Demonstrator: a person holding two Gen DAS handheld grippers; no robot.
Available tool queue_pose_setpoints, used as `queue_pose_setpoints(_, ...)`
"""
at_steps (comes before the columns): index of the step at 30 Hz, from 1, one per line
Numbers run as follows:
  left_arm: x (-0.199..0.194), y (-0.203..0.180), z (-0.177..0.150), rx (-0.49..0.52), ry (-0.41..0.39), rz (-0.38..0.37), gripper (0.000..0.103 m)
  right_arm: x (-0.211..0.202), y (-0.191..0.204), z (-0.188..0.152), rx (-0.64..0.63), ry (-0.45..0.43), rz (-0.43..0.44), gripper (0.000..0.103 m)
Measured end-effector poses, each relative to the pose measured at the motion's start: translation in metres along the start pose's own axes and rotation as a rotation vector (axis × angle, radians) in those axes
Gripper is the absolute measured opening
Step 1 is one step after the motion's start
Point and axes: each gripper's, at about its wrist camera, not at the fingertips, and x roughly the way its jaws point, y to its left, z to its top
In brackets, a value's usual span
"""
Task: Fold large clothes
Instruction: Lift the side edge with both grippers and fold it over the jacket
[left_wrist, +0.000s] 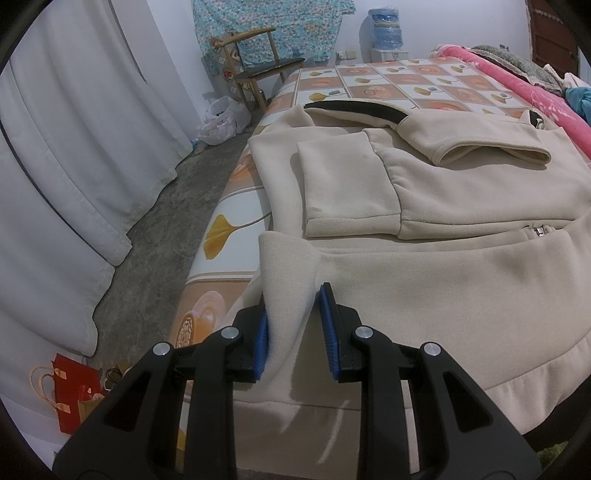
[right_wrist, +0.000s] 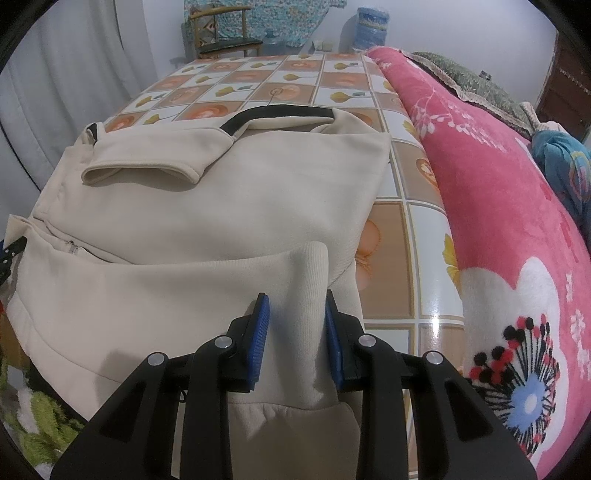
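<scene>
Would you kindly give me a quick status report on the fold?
Left gripper and right gripper each pinch a hem corner. Beige jacket flat on bed, sleeves folded in. Nothing in the way.

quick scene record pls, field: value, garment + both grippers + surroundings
garment: cream zip sweatshirt, flat on the bed, both sleeves folded across the body
near edge: ribbed hem lifted at both corners
left gripper: shut on the hem's left corner
right gripper: shut on the hem's right corner
surface: patterned bed cover with orange and leaf squares
right of garment: pink floral blanket
left of bed: white curtain, concrete floor
far end: wooden chair, water jug
</scene>
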Motion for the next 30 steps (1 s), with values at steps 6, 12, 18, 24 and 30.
queue_pose_setpoints(6,-0.007,0.004,-0.006,-0.004,-0.046,0.018,0.008,-0.016,0.004,-0.002,0.004,-0.043,-0.004,0.007)
queue_pose_setpoints(12,-0.059,0.021,-0.02,-0.026,-0.165,-0.032,0.005,-0.068,0.009,-0.017,-0.006,-0.15,0.001,0.006)
queue_pose_setpoints(18,-0.12,0.05,-0.033,-0.1,-0.286,-0.125,0.005,-0.125,0.01,-0.026,0.014,-0.279,0.019,0.006)
queue_pose_setpoints(24,-0.131,0.067,0.014,-0.147,-0.38,-0.205,0.005,-0.142,0.005,0.022,-0.003,-0.409,0.044,0.006)
queue_pose_setpoints(30,-0.086,0.079,0.107,-0.131,-0.385,-0.239,0.005,-0.115,-0.018,0.103,0.015,-0.452,0.073,0.006)
